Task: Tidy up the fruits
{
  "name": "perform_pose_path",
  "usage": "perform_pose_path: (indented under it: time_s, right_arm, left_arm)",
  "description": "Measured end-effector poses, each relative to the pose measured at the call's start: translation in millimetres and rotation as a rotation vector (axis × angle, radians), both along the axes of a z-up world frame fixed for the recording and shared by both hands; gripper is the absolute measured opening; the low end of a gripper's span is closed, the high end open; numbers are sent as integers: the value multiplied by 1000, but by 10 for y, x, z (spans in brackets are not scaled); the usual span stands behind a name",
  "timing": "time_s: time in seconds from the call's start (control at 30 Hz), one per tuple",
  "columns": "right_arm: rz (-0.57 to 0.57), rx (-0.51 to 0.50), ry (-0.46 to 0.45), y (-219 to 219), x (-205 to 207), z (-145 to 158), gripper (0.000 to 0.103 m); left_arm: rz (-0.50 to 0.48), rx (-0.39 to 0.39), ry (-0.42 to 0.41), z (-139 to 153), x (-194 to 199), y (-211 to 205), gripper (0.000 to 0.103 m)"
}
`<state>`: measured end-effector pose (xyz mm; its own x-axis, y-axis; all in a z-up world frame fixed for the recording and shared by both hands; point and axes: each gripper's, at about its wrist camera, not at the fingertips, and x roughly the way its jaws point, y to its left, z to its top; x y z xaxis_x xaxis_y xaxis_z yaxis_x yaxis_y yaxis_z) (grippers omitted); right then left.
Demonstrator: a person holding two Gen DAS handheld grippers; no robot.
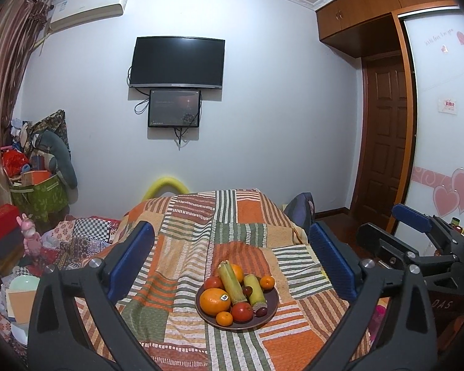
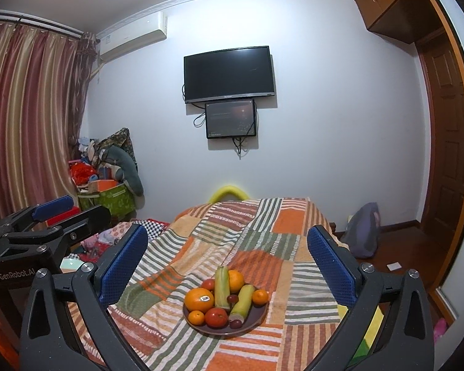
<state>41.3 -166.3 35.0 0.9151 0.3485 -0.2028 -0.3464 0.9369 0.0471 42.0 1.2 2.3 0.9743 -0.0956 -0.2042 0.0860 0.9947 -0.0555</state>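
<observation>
**Both claws wide, fruit plate waiting on the striped cover**

Nearest the lens, left gripper (image 1: 232, 256): black arms, blue ribbed pads spread wide, nothing between them but air. Right gripper (image 2: 227, 256) the same, pads far apart, holding nothing. Each claw also seen from the other's camera, off to the side, level with its partner.

Beyond the fingertips, framed between the pads in both views: dark round plate (image 1: 270, 306) resting on a patchwork cover (image 1: 182, 232) of orange, green and brown stripes. Piled on the plate: large orange (image 1: 214, 301) with a small sticker at the front left, two green cane sections (image 1: 232, 283) laid side by side pointing away, a second orange (image 1: 237, 272) behind them, a red tomato (image 1: 242, 311) at the front, another red one at the back left, small tangerines (image 1: 224, 318) at the front edge and right rim, a few dark red grapes (image 1: 262, 311) tucked beside the canes. All fruit on the plate, none loose on the cover.

Farther back: dark television (image 1: 177, 62) on the pale wall, smaller screen (image 1: 174, 108) just under it, air conditioner (image 1: 88, 8) up left, striped curtain (image 2: 27, 105), green storage box (image 1: 40, 196) heaped with clutter, wooden door (image 1: 386, 142) on the right.
</observation>
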Motion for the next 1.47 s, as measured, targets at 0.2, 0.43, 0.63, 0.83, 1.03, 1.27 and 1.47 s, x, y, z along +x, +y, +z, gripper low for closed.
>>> perform_pose_path:
  time_s: [0.2,0.43,0.63,0.83,1.03,1.27,1.47]
  right_arm:
    - [-5,5,1,-17,-11,11,103]
    - [-11,11,5,-34,-6,30,103]
    - [-17,14,2,-41,-12,34,103]
    - [-20,18,4,-60,-3,43,103]
    - [-23,20,6,-73,1,46,103]
    - [-30,23,9,-76,14,40,103]
    - [-32,23,17,-66,29,29,103]
  left_arm:
    - [1,-2,3,2,3,-3,102]
    - [5,-4,14,-11,21,-7,103]
    - [6,-7,17,-2,42,0,103]
    - [-30,-5,30,-3,58,-9,103]
    - [-29,3,27,-10,41,-17,103]
    - [-28,0,37,-10,72,-9,103]
    - [-26,-5,46,-24,105,1,103]
